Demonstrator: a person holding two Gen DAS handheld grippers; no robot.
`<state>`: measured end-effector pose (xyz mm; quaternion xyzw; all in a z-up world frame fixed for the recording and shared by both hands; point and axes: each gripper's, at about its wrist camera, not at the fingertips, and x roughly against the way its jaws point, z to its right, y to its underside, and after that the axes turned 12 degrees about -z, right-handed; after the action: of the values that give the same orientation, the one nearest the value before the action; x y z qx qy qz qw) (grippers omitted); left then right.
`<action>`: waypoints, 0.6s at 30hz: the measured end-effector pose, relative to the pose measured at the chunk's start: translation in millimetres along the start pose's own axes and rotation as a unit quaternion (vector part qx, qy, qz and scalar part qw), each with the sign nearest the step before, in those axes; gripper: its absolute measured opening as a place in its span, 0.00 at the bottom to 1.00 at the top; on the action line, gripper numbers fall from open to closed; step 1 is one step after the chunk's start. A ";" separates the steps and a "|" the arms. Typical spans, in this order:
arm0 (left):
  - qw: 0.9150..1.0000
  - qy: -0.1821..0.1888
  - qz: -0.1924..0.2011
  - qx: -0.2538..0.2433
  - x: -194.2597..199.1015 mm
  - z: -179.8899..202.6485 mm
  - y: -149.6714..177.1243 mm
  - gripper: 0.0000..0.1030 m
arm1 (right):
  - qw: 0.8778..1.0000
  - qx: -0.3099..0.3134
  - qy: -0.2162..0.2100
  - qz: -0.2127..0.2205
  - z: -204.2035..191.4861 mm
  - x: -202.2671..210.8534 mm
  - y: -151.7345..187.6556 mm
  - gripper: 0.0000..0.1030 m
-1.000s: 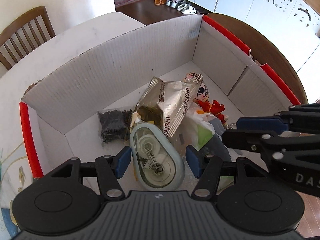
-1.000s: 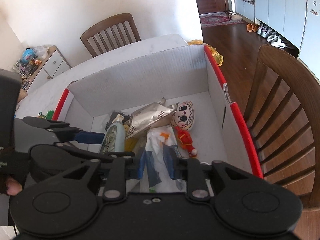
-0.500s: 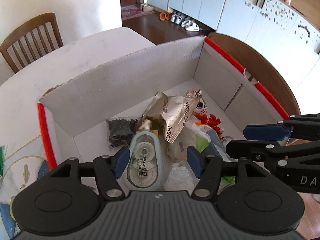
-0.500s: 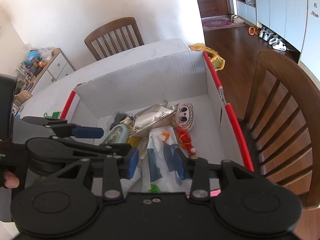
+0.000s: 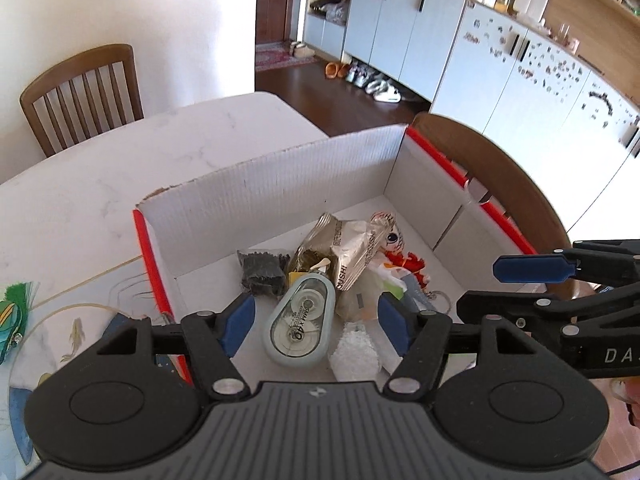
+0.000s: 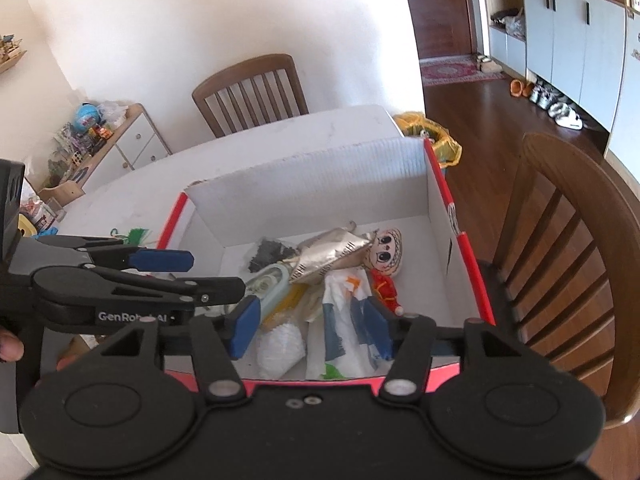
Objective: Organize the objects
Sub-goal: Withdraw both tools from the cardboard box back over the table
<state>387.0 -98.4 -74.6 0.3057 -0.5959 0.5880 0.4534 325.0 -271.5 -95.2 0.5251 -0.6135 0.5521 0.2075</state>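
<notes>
We see the cardboard box point(image 5: 280, 200) with red-edged rims sitting at the corner of a white table point(image 5: 120, 168), and the task's things lie heaped on its floor. A pale blue correction tape dispenser point(image 5: 300, 322) lies flat near the front, with a small dark packet point(image 5: 262, 270) behind it and a crumpled silver snack bag point(image 5: 340, 248) beside that. A little doll point(image 6: 384, 256) in red lies toward the right wall, touching a white plastic bag point(image 6: 344, 312) with blue and orange print; a white mesh wad point(image 5: 354, 350) sits at the front.

Our left gripper point(image 5: 316, 318) hangs above the dispenser, its jaws apart and just widened, nothing pressed between them. Our right gripper point(image 6: 312, 328) hangs over the white bag, its jaws also apart after opening, the pads clear of the bag.

Outward, 2 wooden chairs stand at the table: 1 at the far side point(image 6: 250, 94), 1 close by the box's right wall point(image 6: 560, 248). Beyond are dark wood flooring point(image 6: 480, 120), pale cabinets point(image 5: 400, 36), shoes point(image 5: 372, 80) lined beneath them, and a low white drawer unit point(image 6: 132, 144) with toys.
</notes>
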 end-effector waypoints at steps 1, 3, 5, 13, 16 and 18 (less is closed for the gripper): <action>1.000 0.002 0.004 0.001 3.7 -1.1 1.2 0.66 | 1.000 0.003 -0.001 0.002 -2.1 2.2 0.2 0.57; 1.000 0.004 0.011 0.002 11.0 -3.0 4.4 0.69 | 1.000 0.012 -0.001 0.007 -7.2 6.4 0.2 0.58; 1.000 0.003 0.018 0.002 18.2 -5.2 8.1 0.69 | 1.000 0.018 0.000 0.012 -12.4 10.0 1.4 0.60; 0.999 0.010 0.048 0.014 50.8 -25.9 25.1 0.79 | 0.998 0.057 0.003 0.039 -41.1 22.3 5.5 0.77; 0.998 0.009 0.060 0.018 63.1 -38.0 33.0 0.81 | 0.996 0.079 -0.003 0.050 -57.5 25.4 7.2 0.84; 0.998 0.003 0.065 0.021 70.5 -47.4 39.3 0.83 | 0.995 0.087 -0.011 0.054 -68.0 26.3 7.0 0.89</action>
<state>332.0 -35.4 -32.7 0.2739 -0.6003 0.6300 0.4096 287.2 -222.6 -55.8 0.5134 -0.5928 0.6080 0.1244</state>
